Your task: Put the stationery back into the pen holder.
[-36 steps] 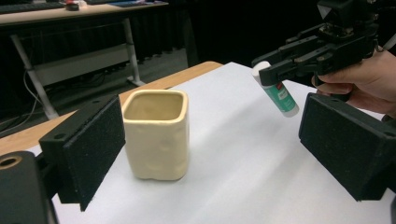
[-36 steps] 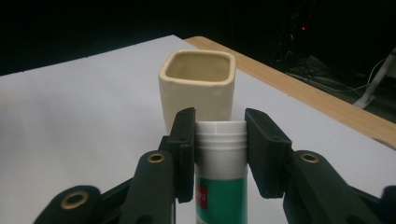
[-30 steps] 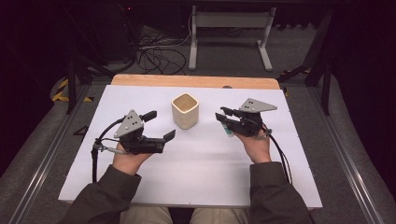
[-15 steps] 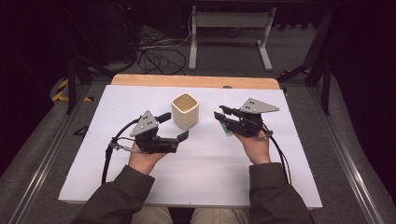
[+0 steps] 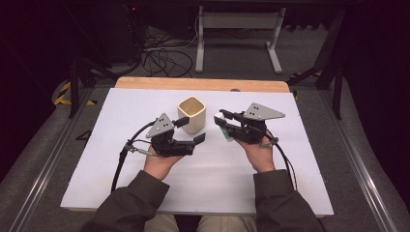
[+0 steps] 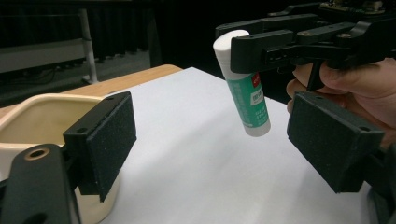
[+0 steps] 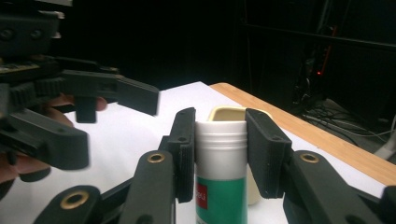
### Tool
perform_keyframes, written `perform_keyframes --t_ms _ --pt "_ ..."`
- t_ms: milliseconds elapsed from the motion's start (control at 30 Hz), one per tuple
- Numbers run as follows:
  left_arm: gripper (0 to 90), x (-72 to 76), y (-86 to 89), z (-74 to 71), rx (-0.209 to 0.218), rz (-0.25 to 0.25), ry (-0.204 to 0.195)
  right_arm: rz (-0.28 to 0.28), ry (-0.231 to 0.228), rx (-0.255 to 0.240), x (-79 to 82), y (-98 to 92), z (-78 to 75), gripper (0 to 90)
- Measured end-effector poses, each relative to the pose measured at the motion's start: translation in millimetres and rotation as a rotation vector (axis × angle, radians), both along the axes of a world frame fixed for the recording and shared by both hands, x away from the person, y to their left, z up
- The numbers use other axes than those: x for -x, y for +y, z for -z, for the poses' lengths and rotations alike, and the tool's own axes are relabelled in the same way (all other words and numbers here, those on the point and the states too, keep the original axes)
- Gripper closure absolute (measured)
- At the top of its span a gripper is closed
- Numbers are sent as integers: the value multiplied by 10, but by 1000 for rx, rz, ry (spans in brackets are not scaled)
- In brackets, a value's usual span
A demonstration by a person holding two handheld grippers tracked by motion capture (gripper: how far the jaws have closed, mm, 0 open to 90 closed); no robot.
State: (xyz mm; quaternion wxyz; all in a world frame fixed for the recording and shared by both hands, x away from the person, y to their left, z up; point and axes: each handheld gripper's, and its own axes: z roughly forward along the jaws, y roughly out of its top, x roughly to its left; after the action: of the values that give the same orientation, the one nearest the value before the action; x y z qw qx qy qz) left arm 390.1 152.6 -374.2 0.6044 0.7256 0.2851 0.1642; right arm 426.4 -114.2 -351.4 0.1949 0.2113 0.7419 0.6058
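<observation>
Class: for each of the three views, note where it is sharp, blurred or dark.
High view: white table cover bright, surroundings dark. Left gripper view: glue stick sharp, cream cup softer. Right gripper view: left gripper blurred, background nearly black.

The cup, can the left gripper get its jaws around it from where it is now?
Probably yes. The left gripper is open beside the cup, one jaw already against the cup's side. The right gripper, holding the glue stick, stays on the other side, so nothing blocks the way.
</observation>
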Motion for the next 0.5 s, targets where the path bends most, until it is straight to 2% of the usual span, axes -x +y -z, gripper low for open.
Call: perform_keyframes --t_ms 200,300,500 --pt "180 -42 -87 40 -8 7 11 -17 -7 -3 23 60 -5 658" --pt "188 -60 -140 62 3 10 24 -32 -15 -3 39 69 -22 658" --pt "217 -101 -264 87 20 17 26 -35 -30 -15 63 58 -54 658"
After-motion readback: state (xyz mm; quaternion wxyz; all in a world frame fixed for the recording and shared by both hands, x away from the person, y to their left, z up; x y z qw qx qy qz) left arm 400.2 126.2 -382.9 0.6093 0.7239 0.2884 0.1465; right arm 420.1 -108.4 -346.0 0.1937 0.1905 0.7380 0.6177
